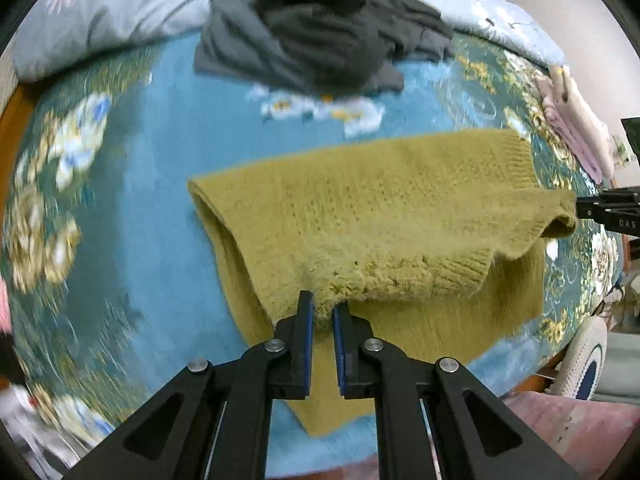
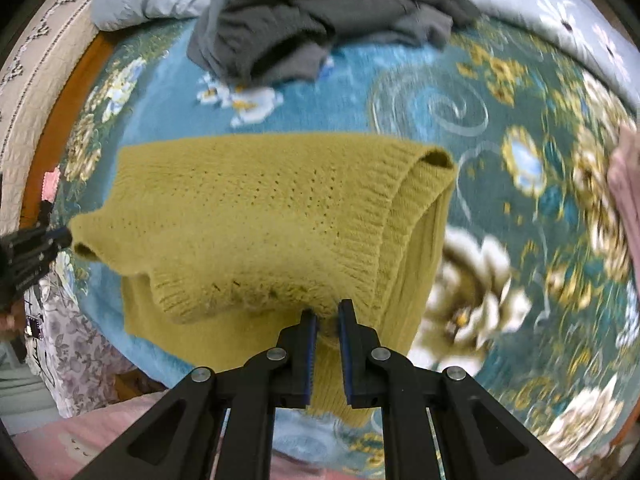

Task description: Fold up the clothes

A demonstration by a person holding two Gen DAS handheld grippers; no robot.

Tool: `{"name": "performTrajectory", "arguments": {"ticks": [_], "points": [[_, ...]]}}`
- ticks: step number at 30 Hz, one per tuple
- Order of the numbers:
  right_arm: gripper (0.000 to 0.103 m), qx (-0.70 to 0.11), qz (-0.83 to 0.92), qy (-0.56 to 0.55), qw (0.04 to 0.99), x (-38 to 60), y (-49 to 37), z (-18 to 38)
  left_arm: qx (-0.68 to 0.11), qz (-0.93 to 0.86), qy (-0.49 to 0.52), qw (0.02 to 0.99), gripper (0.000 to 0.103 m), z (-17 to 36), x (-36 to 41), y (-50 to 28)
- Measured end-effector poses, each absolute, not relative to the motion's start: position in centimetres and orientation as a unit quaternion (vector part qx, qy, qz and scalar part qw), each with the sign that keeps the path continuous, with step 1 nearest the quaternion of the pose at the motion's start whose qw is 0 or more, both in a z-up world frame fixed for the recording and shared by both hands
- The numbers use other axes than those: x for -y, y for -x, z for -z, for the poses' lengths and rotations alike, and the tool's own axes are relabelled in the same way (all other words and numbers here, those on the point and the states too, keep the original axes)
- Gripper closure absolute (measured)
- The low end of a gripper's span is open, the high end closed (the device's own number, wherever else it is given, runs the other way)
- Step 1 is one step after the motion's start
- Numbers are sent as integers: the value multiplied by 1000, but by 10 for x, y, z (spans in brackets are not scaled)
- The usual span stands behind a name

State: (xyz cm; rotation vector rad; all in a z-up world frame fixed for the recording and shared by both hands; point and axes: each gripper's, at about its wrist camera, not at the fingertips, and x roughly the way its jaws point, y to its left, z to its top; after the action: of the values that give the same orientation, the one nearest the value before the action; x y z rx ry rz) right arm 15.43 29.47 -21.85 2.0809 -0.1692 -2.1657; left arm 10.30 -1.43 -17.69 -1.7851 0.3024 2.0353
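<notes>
spread over the bed is a blue flowered blanket [image 1: 132, 208], and on it, toward the near edge, a mustard knitted sweater [image 1: 360, 208] is being handled. a lower layer of the sweater lies flat on the blanket, while an upper layer is lifted above it and stretched between the two tools, so that it can be carried over as one straight edge instead of bunching.

the left gripper [image 1: 323, 312] is closed on a tuft of the knit at the raised edge, with its blue pads pressed in from either side. the right gripper [image 2: 327, 314] is clamped on the same edge further along, near the ribbed band. each tool is seen at the side of the other's view, pinching a corner of the lifted layer; the cloth sags slightly between them, which suggests it is held off the bed under light tension.

a fold in progress is judged likely, though how many folds the sweater already carries cannot be told.

a heap of dark grey clothes [image 1: 316, 32] is left at the far edge by the pale quilt [image 1: 120, 20], well apart from the sweater. a small stack of pale pink cloth [image 1: 576, 128] is kept at the right edge, presumably to leave the middle free for working.
</notes>
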Motion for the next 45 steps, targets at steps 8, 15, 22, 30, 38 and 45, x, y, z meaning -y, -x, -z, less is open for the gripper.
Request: {"name": "performTrajectory", "arguments": {"ticks": [8,15,22,30,38,45], "points": [[92,75,685,-724,36,-295,-200,253,-80,-700,687,175,94,210,21,-149],[91,91,666,-740,-4,-307,-226,273,-64,-682,713,149,91,229,27,-161],[91,128,667,-734,-32,-328,-237,276,2,-675,733,87,81,241,53,-166],[83,227,663,-711,-66,-350,-239,283,256,-646,719,-24,74,259,115,-175],[57,371,626,-679,-95,-372,-253,301,363,-601,711,-45,60,281,123,-189],[55,455,575,-668,-126,-379,-273,328,409,-574,705,-70,61,297,115,-201]]}}
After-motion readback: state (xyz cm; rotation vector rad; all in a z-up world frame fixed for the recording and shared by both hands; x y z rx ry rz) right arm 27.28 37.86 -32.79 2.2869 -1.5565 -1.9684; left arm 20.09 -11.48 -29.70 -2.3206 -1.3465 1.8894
